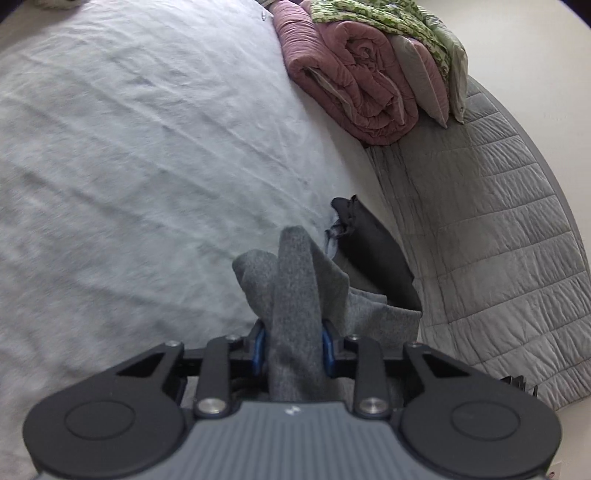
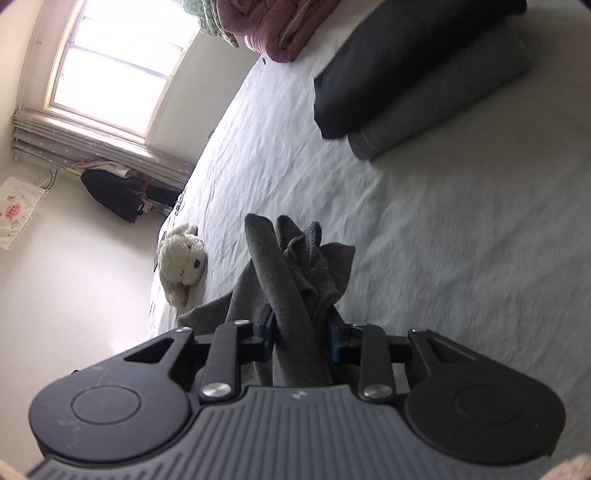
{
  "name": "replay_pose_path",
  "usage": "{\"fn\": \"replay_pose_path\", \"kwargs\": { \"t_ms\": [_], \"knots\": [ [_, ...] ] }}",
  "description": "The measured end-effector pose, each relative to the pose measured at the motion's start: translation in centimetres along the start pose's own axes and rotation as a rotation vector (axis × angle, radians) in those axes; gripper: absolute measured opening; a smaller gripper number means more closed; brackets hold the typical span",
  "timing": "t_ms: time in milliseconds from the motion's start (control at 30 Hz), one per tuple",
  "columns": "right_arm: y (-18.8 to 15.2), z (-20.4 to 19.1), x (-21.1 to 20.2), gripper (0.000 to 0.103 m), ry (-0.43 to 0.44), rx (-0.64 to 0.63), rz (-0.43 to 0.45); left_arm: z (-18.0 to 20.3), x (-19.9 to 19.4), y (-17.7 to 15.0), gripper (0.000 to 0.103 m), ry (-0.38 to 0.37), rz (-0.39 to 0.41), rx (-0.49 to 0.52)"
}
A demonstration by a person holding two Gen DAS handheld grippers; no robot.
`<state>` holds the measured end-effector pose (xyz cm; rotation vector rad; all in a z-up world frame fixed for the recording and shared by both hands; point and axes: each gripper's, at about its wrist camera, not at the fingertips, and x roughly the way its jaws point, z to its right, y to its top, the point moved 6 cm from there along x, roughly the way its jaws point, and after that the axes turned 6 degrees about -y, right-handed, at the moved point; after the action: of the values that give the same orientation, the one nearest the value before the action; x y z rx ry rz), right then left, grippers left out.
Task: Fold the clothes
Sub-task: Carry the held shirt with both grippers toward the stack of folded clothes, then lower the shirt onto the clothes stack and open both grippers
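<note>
While the left hand-held gripper (image 1: 294,352) hangs over a white bed sheet (image 1: 129,155), its blue pads (image 1: 258,350) are clamped on a bunched fold of grey garment (image 1: 295,288), which rises between them and spills over to the right. Just beyond that fold lies a dark garment (image 1: 373,254), close to the grey quilted cover (image 1: 480,229) at the bed's edge. Farther back sits a rolled pink quilt (image 1: 351,81) with a green patterned cloth (image 1: 384,22) on top. On the other side, the right hand-held gripper (image 2: 302,334) is likewise closed on grey fabric, with crumpled folds standing up past its pads. To its left a cream plush dog (image 2: 183,258) lies at the bed's edge, under a window (image 2: 114,62). Up to its right, a folded stack (image 2: 424,74) of dark and grey clothes rests on the sheet.
</note>
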<state>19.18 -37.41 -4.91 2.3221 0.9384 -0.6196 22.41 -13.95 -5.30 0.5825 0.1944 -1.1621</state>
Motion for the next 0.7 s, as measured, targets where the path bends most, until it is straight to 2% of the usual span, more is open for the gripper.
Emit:
{"fn": "replay_pose_path", "kwargs": {
  "t_ms": [133, 267, 400, 533, 600, 700],
  "knots": [
    [6.0, 0.5, -3.2, 0.032, -0.040, -0.045, 0.085, 5.0, 5.1, 2.6, 0.029, -0.055, -0.003, 0.056],
    [12.2, 1.3, -3.9, 0.032, -0.101, -0.039, 0.165, 9.8, 11.0, 5.2, 0.029, -0.075, -0.018, 0.134],
    [16.8, 3.5, -4.8, 0.032, -0.172, -0.039, 0.221, 13.0, 17.1, 7.6, 0.029, -0.080, -0.051, 0.160],
    [19.7, 6.4, -4.4, 0.032, -0.207, -0.024, 0.250, 12.5, 21.6, 9.5, 0.030, -0.077, -0.079, 0.124],
    [20.1, 8.3, -3.8, 0.032, -0.235, -0.021, 0.243, 11.0, 23.3, 9.7, 0.032, -0.035, -0.074, 0.100],
    [19.6, 10.2, -2.4, 0.039, -0.282, -0.062, 0.283, 8.6, 24.7, 9.8, 0.050, 0.023, -0.022, 0.099]
  ]
}}
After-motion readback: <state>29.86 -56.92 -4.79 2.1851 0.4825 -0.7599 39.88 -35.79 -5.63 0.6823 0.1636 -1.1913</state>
